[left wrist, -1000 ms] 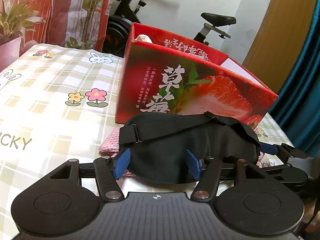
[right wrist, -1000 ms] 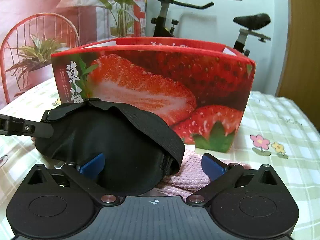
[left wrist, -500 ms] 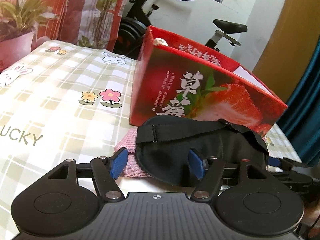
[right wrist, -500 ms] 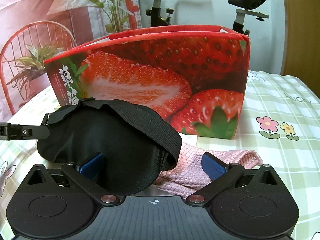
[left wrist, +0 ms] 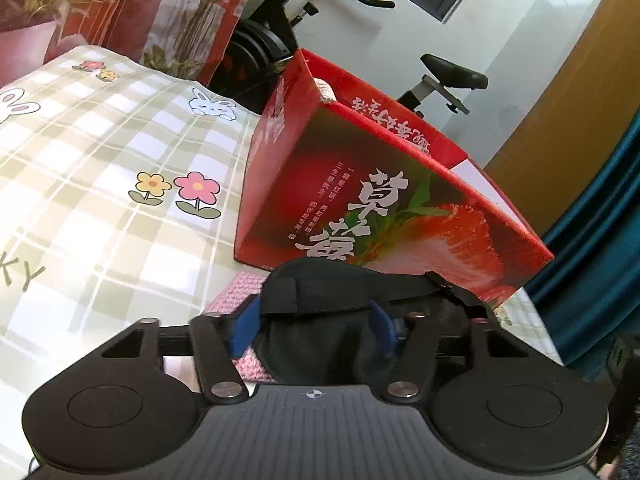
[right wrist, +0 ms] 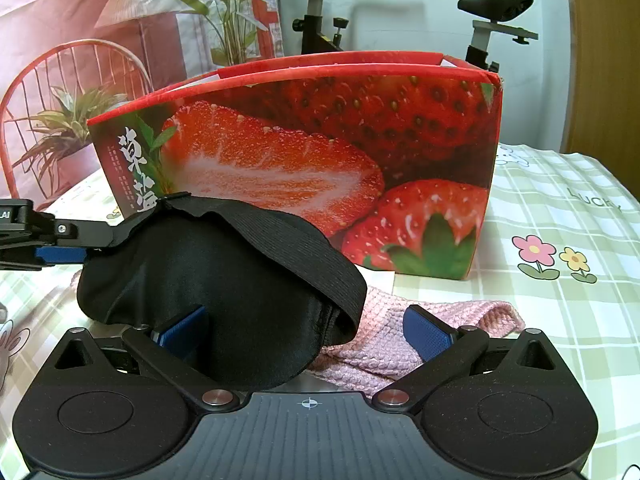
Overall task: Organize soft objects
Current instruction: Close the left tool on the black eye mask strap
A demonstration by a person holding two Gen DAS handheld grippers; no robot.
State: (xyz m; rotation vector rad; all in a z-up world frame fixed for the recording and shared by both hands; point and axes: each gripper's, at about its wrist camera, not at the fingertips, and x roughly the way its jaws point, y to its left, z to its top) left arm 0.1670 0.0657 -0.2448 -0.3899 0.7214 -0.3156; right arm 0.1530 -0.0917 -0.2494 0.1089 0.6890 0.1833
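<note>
A black sleep mask [left wrist: 320,320] [right wrist: 224,288] with an elastic strap lies on a pink knitted cloth [left wrist: 240,292] [right wrist: 400,340] in front of a red strawberry box [left wrist: 380,200] [right wrist: 320,152]. My left gripper [left wrist: 312,328] is open, its blue pads on either side of the mask's left end. My right gripper [right wrist: 304,328] is open, with the mask's right end and the pink cloth between its fingers. The left gripper's fingers [right wrist: 60,236] show at the mask's far end in the right wrist view. A pale soft item [left wrist: 326,90] peeks out of the box.
The checked tablecloth [left wrist: 100,180] with flower and rabbit prints covers the table. An exercise bike [right wrist: 320,20] stands behind the box. A plant backdrop [right wrist: 120,40] is at the left. A blue curtain [left wrist: 600,260] hangs at the right.
My left gripper has moved forward and tilted, its pads closing in around the mask's left end. The mask has bunched up a little. The right gripper has barely moved.
</note>
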